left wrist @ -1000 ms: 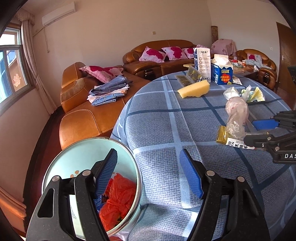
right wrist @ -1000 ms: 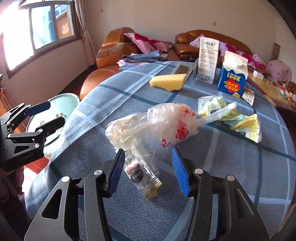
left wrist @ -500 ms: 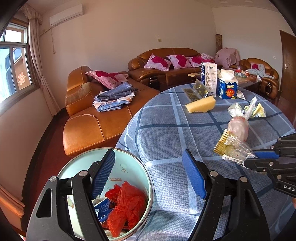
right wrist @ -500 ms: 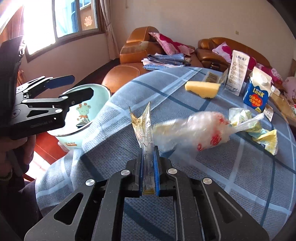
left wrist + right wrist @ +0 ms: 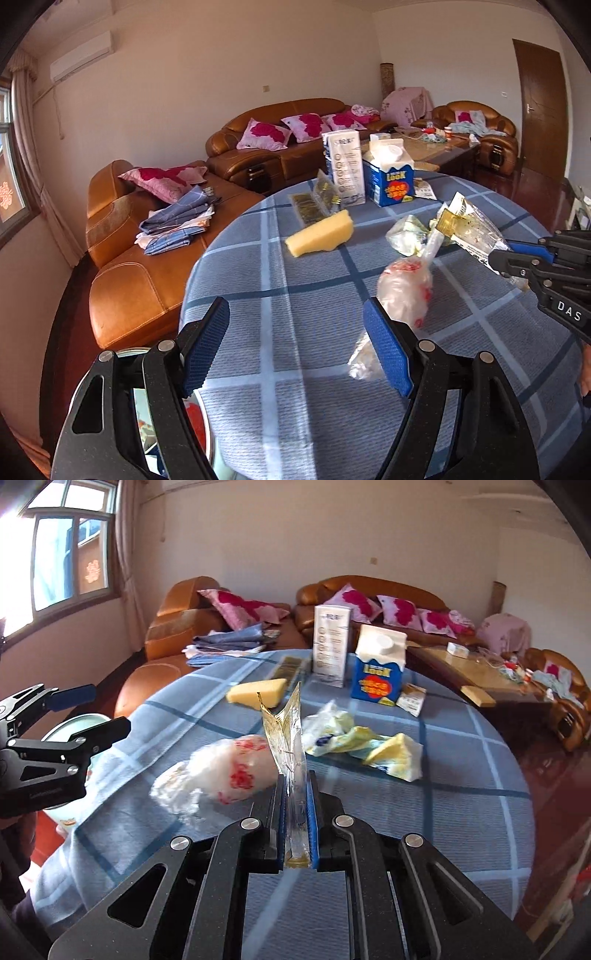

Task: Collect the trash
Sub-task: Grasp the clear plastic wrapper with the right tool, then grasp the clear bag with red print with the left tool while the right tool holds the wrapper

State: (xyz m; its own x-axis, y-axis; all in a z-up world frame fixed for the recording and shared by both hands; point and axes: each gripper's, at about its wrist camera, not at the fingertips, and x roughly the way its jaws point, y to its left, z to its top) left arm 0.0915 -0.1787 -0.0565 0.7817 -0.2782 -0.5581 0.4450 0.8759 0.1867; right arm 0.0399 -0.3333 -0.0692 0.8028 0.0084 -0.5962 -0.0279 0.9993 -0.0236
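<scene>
Now 1 round pale-green trash bin [image 5: 79,725] is kept at the table's left edge beside the released left gripper [image 5: 295,349]; the clear gold-edged plastic wrapper [image 5: 286,734], lifted off the tablecloth, is clenched by the right gripper [image 5: 297,823], ready for binning.

trash bin [image 5: 199,424] mostly hidden behind left tongs [image 5: 295,354], clear bag [image 5: 221,771] motion-blurred

The right gripper [image 5: 297,812] pinches a clear, gold-edged wrapper [image 5: 286,731] upright between its blue pads. Behind it on the checked surface [image 5: 461,775] lie a crumpled plastic bag [image 5: 221,771] (red print) and yellow wrappers [image 5: 369,744]. The left gripper [image 5: 92,712] hangs spread by a pale bin [image 5: 70,727].
</scene>
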